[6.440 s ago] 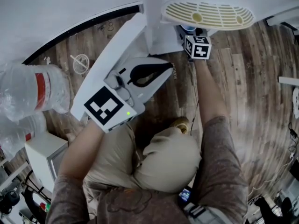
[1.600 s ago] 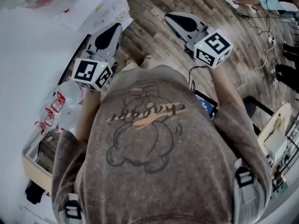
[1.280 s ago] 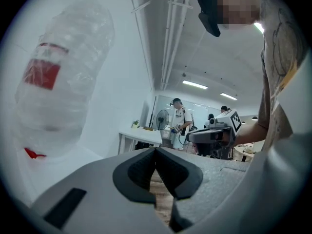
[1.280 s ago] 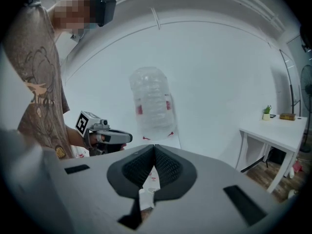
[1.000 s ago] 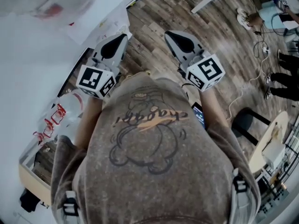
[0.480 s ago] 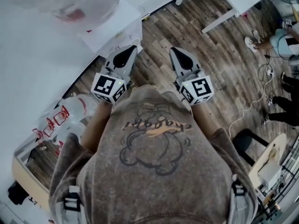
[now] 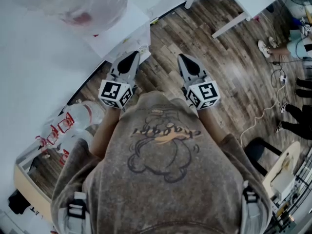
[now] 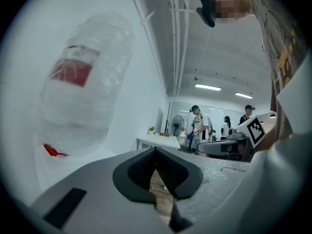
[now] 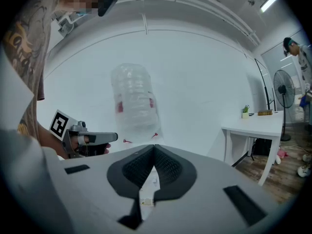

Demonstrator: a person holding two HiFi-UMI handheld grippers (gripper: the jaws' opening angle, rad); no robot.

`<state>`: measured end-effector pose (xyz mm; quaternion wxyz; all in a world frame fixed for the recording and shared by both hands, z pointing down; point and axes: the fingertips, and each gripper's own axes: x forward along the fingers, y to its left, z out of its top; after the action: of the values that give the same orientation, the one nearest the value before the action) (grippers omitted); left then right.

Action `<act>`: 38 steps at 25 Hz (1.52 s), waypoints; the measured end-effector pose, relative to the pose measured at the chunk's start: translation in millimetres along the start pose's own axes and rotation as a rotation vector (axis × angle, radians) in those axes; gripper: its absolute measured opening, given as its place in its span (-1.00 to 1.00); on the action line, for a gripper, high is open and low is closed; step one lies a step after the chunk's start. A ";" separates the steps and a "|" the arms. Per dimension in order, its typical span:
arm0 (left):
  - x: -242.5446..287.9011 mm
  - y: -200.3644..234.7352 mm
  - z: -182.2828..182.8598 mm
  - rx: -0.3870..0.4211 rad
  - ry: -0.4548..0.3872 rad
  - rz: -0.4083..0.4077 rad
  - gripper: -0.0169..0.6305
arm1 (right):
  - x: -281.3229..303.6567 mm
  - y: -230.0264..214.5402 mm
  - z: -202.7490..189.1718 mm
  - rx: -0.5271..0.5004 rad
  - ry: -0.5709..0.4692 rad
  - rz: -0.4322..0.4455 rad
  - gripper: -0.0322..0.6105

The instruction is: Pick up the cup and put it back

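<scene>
Holding left gripper point(image 7: 133, 55) and right gripper point(image 7: 182, 57) over the wooden floor point(image 7: 234, 57), both clenched on nothing, tips aimed far. Facing a clear bottle point(image 7: 73, 4) with red label, upright at far left, contents unreadable. Finding no cup in any view.

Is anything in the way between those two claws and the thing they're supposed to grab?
No cup shows in any view, so no blocker can be judged. The left claw and right claw are shut and empty; only a big clear bottle is ahead of them.
</scene>
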<state>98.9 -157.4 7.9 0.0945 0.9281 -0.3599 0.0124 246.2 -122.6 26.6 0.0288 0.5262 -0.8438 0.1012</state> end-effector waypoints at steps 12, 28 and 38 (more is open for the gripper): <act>-5.9 5.7 1.5 0.004 0.004 0.016 -0.94 | 5.0 1.4 0.8 0.039 -0.021 0.001 -0.89; -4.6 6.9 -0.5 -0.016 0.008 0.008 -0.94 | 12.2 1.8 0.5 0.037 -0.018 0.005 -0.89; -8.0 10.2 1.4 -0.021 0.004 0.018 -0.94 | 10.5 3.3 -0.2 0.033 -0.016 0.013 -0.89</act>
<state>86.1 -159.6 7.5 0.1050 0.9238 -0.3680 0.0115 238.6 -130.4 27.9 0.0130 0.5221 -0.8455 0.1110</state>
